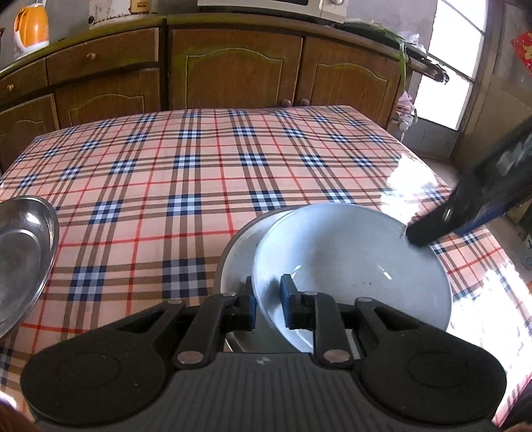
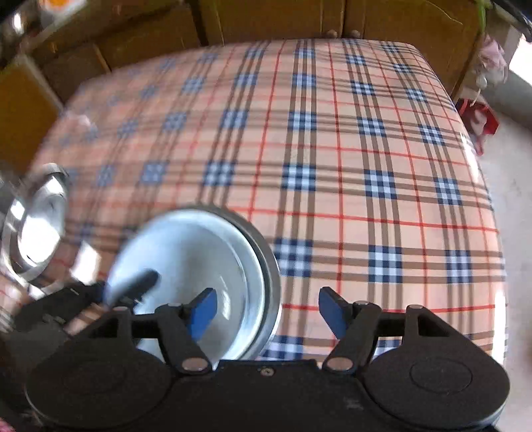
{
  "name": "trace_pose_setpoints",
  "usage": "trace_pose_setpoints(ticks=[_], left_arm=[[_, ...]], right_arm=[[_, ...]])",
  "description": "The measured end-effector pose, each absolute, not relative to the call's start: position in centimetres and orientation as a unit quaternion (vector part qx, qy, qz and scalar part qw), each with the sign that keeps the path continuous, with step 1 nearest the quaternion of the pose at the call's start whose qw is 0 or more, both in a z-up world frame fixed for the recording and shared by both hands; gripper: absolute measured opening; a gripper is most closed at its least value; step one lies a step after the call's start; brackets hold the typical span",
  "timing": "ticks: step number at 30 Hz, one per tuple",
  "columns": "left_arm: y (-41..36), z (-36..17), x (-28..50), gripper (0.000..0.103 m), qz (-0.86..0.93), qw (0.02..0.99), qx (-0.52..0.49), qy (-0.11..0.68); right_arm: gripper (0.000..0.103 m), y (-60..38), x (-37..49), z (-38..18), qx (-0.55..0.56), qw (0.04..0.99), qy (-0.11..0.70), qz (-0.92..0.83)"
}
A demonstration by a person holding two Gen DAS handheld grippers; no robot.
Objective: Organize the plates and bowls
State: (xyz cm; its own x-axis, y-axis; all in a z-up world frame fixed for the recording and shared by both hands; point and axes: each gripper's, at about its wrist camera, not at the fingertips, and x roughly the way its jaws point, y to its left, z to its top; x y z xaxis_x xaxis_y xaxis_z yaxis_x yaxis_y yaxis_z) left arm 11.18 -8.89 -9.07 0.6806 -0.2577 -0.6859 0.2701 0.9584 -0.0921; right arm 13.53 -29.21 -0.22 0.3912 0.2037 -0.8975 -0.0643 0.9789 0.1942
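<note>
A white bowl [image 1: 349,262] lies tilted inside a wider steel-rimmed bowl [image 1: 232,259] near the table's front edge. My left gripper [image 1: 269,304] is shut on the white bowl's near rim, one blue pad inside and one outside. A dark finger [image 1: 429,227] of my right gripper hangs at the bowl's far right rim. In the right wrist view my right gripper [image 2: 267,312] stands open above the cloth, with nothing between its blue pads. The white bowl [image 2: 199,256] and the steel rim [image 2: 267,266] lie to the left of it. The left gripper's finger [image 2: 139,282] shows on the bowl's left rim.
A shallow steel plate [image 1: 23,252] rests at the table's left edge, blurred in the right wrist view [image 2: 36,226]. The checked tablecloth [image 1: 199,159] stretches back to wooden cabinets [image 1: 232,69]. An orange kettle [image 1: 31,28] stands on the counter.
</note>
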Motion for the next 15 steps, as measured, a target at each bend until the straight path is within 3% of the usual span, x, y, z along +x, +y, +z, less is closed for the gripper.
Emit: trace_pose_setpoints(ticks=[9, 12, 15], left_arm=[[-8.2, -8.3, 11.1, 0.021, -0.157, 0.911, 0.016, 0.381], [-8.3, -7.7, 10.8, 0.033, -0.166, 0.910, 0.019, 0.380], [-8.4, -7.0, 10.0, 0.057, -0.158, 0.916, 0.032, 0.367]], right_arm=[[0.081, -28.2, 9.0, -1.0, 0.069, 0.900, 0.428, 0.047], [0.081, -28.1, 7.8, -1.5, 0.101, 0.903, 0.414, 0.051], [0.081, -28.3, 6.3, -1.4, 0.132, 0.919, 0.368, 0.051]])
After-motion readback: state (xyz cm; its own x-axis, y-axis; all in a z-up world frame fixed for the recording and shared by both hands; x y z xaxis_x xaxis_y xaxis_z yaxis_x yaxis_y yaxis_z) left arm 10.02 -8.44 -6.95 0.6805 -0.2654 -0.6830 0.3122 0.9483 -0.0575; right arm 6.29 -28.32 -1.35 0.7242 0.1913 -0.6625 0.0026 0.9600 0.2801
